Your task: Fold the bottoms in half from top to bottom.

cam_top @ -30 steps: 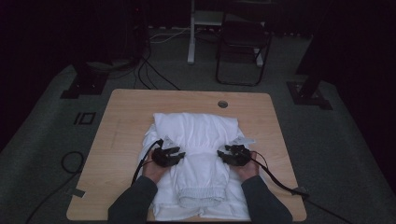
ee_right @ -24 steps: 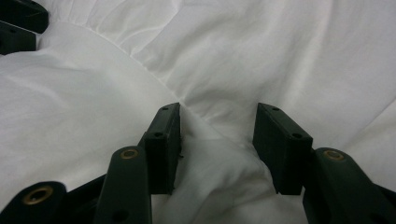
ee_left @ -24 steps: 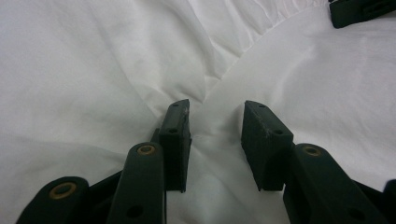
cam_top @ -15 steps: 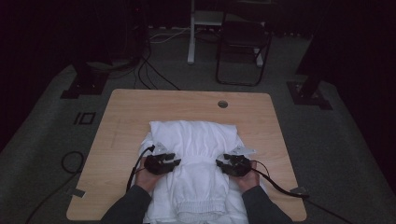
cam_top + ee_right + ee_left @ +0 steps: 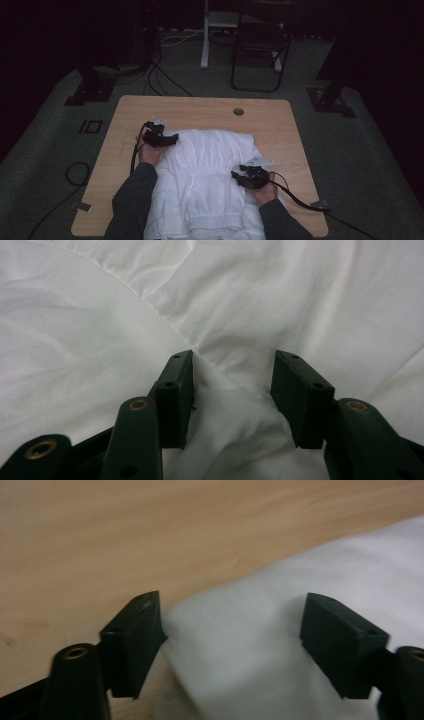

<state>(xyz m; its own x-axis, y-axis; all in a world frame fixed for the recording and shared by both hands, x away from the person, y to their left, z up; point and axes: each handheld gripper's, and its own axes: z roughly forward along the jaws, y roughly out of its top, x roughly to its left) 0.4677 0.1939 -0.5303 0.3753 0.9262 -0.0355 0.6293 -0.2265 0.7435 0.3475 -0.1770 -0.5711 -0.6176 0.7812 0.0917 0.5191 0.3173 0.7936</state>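
A white garment [image 5: 210,165] lies crumpled on the wooden table [image 5: 200,107], reaching down to its near edge. My left gripper [image 5: 173,139] is at the garment's far left corner. In the left gripper view [image 5: 232,605] its jaws have just been opening and stand wide apart, with the cloth's edge [image 5: 250,645] lying loose between and below them over bare wood [image 5: 150,530]. My right gripper [image 5: 236,175] rests on the garment's right side. In the right gripper view [image 5: 234,360] its jaws are closed on a bunched ridge of the white cloth [image 5: 300,300].
A round cable hole [image 5: 238,111] sits near the table's far edge. Beyond the table are a folding chair [image 5: 260,50], a white post [image 5: 205,35] and floor cables [image 5: 165,80]. Dark stand bases [image 5: 90,90] flank the table. A cable [image 5: 300,200] trails from the right gripper.
The left hand has moved away from the person to the garment's far left corner, and its jaws have let go and opened. The right hand has stayed on the cloth.
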